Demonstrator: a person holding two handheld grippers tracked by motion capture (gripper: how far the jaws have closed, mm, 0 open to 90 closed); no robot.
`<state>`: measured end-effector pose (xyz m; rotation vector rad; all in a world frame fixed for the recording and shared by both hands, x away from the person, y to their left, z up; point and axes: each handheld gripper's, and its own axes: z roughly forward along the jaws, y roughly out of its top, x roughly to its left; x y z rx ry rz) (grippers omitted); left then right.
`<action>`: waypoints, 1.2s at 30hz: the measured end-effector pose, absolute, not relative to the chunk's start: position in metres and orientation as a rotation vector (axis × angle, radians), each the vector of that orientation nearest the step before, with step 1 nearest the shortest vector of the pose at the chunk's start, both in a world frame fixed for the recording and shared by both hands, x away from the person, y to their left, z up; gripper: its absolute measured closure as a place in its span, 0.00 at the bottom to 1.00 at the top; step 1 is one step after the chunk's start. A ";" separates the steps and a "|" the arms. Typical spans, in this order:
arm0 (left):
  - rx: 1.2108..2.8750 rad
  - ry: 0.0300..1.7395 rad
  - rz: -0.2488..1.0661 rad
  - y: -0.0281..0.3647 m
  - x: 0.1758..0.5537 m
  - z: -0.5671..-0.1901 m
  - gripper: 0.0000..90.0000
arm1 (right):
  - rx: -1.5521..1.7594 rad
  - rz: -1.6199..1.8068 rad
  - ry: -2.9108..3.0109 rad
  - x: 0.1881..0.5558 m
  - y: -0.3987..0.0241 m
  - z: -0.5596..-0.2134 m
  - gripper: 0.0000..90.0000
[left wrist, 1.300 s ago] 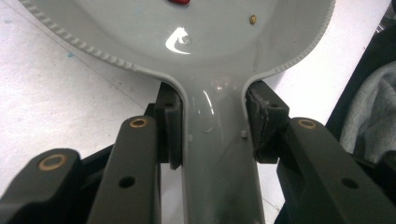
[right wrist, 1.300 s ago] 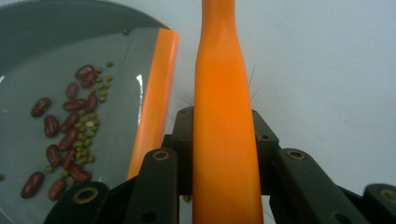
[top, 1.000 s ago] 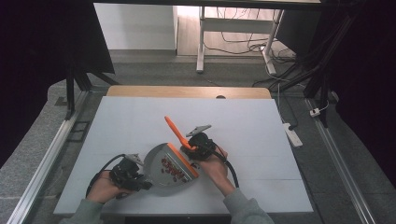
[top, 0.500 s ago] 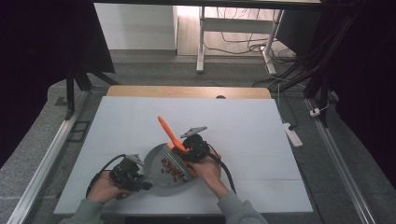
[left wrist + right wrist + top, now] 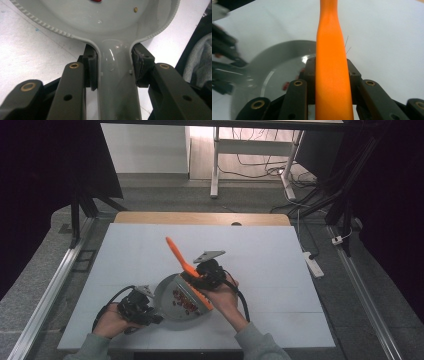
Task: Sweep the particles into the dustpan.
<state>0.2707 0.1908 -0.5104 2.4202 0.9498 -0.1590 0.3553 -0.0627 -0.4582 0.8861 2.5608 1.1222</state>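
Observation:
A grey pan (image 5: 165, 295) lies on the white table near its front edge, with small red pieces (image 5: 183, 301) inside. My left gripper (image 5: 149, 309) is shut on the pan's handle (image 5: 116, 82), its pads (image 5: 90, 67) pressed on both sides. My right gripper (image 5: 198, 276) is shut on an orange spatula (image 5: 176, 254) above the pan's right rim. The spatula's handle (image 5: 332, 62) slants up and away to the left, and its blade reaches down into the pan (image 5: 277, 62). In the right gripper view the red pieces (image 5: 285, 86) are blurred.
The white tabletop (image 5: 260, 255) stretches wide to the back, left and right of the pan, with a wooden strip (image 5: 200, 218) along its far edge. Metal rails (image 5: 55, 285) run along both sides. A power strip (image 5: 313, 262) lies on the floor at the right.
My right gripper has lifted a little and shifted left with the spatula, so the handle tip now points farther left. The left gripper and the pan have stayed put.

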 end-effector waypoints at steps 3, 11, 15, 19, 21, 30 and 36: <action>2.423 0.952 -0.157 0.190 0.269 -0.510 0.69 | 0.928 1.092 2.531 0.359 -0.075 -0.461 0.79; 2.433 0.938 -0.160 0.189 0.266 -0.509 0.69 | 1.054 1.007 2.514 0.366 -0.107 -0.489 0.79; 2.433 0.940 -0.157 0.188 0.266 -0.509 0.69 | 1.056 1.002 2.519 0.364 -0.108 -0.495 0.79; 2.431 0.942 -0.159 0.188 0.266 -0.509 0.69 | 1.046 1.030 2.542 0.358 -0.102 -0.496 0.79; 2.431 0.943 -0.160 0.188 0.266 -0.509 0.69 | 1.032 1.060 2.561 0.354 -0.097 -0.498 0.79; 2.437 0.945 -0.167 0.188 0.266 -0.510 0.69 | 0.942 1.068 2.532 0.333 -0.070 -0.500 0.79; 2.437 0.946 -0.166 0.188 0.266 -0.511 0.69 | 0.929 1.150 2.570 0.330 -0.060 -0.497 0.79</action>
